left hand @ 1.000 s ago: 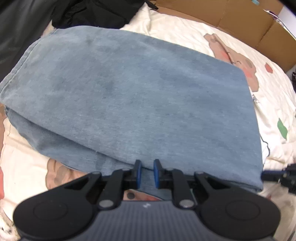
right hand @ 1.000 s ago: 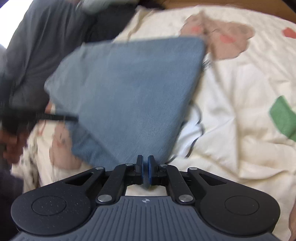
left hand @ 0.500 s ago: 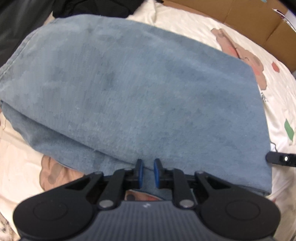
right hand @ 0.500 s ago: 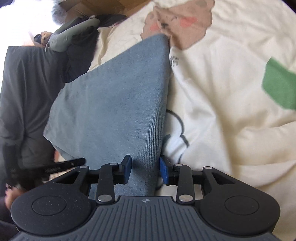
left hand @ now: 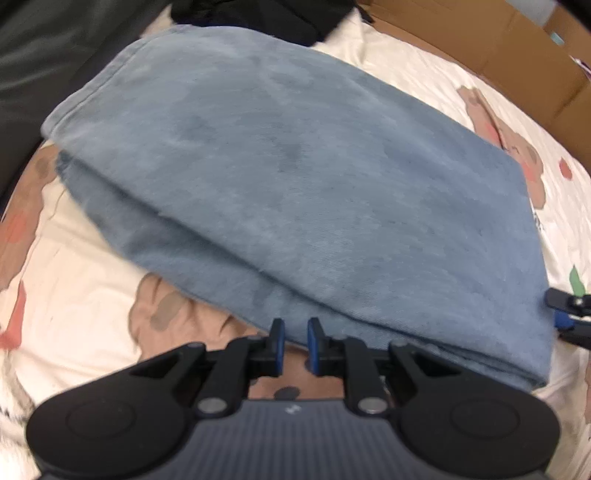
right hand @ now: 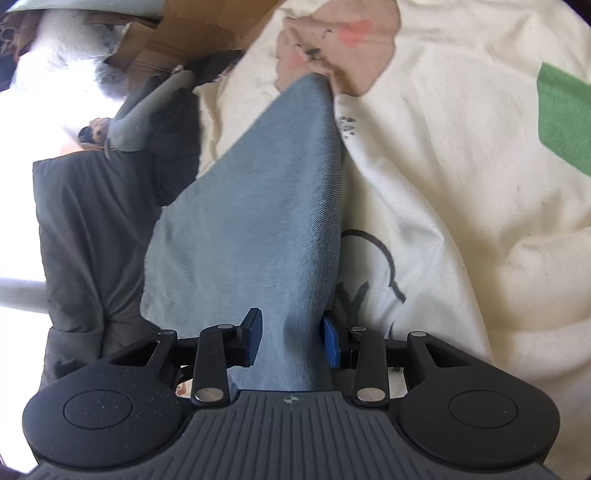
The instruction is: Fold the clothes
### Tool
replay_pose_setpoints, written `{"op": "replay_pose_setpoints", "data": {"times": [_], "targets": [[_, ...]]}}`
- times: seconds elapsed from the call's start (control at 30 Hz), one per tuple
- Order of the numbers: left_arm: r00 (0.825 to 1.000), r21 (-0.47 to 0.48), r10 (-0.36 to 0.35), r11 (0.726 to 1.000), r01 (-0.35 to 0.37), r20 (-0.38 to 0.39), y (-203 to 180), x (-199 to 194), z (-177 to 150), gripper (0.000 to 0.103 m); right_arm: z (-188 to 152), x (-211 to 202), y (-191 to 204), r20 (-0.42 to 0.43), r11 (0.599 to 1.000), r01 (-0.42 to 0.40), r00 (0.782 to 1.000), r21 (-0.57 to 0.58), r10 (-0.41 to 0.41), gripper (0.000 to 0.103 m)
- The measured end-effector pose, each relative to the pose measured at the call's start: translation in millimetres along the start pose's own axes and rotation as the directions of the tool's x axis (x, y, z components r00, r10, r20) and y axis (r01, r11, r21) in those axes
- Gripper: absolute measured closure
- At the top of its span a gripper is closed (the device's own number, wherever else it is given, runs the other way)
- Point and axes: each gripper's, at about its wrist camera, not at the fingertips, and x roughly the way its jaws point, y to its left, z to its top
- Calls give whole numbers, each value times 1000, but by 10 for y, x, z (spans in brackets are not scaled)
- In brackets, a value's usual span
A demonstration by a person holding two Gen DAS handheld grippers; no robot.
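Observation:
A folded blue denim garment (left hand: 295, 177) lies on the cream bedsheet (left hand: 74, 295). My left gripper (left hand: 295, 345) points steeply down at its near edge. The jaws stand narrow, and the garment's thick hem sits between the fingertips. In the right wrist view the garment (right hand: 266, 206) runs away from me as a long wedge. My right gripper (right hand: 291, 341) is open, and the garment's folded side edge lies loosely between its blue pads (right hand: 255, 339). At the garment's right corner in the left wrist view, the right gripper's tip (left hand: 569, 310) shows.
The bedsheet (right hand: 461, 184) carries bear and green prints and is wrinkled to the right. Cardboard boxes (left hand: 480, 48) line the far edge. Dark clothes (left hand: 251, 14) lie beyond the garment. A dark grey cloth (right hand: 81, 221) hangs at the left in the right wrist view.
The right gripper's jaws went from shut to apart, and it rolled and sank along the garment's side edge. The left gripper slid sideways along the near hem, its gap unchanged.

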Motion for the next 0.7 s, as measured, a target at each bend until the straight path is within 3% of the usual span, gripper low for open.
{"op": "replay_pose_setpoints", "data": {"times": [0.23, 0.37, 0.5, 0.7], "targets": [[999, -76, -38, 996, 36, -24, 127, 14, -41, 88, 126, 256, -123, -14, 996, -35, 999, 81, 37, 66], [997, -126, -73, 990, 68, -34, 130, 85, -54, 87, 175, 278, -58, -29, 993, -95, 995, 76, 97, 65], [994, -147, -96, 985, 89, -44, 102, 144, -87, 86, 207, 339, -93, -43, 991, -101, 994, 88, 105, 66], [995, -130, -92, 988, 84, -50, 60, 159, -65, 85, 230, 490, 4, -67, 997, -39, 997, 62, 43, 85]]}}
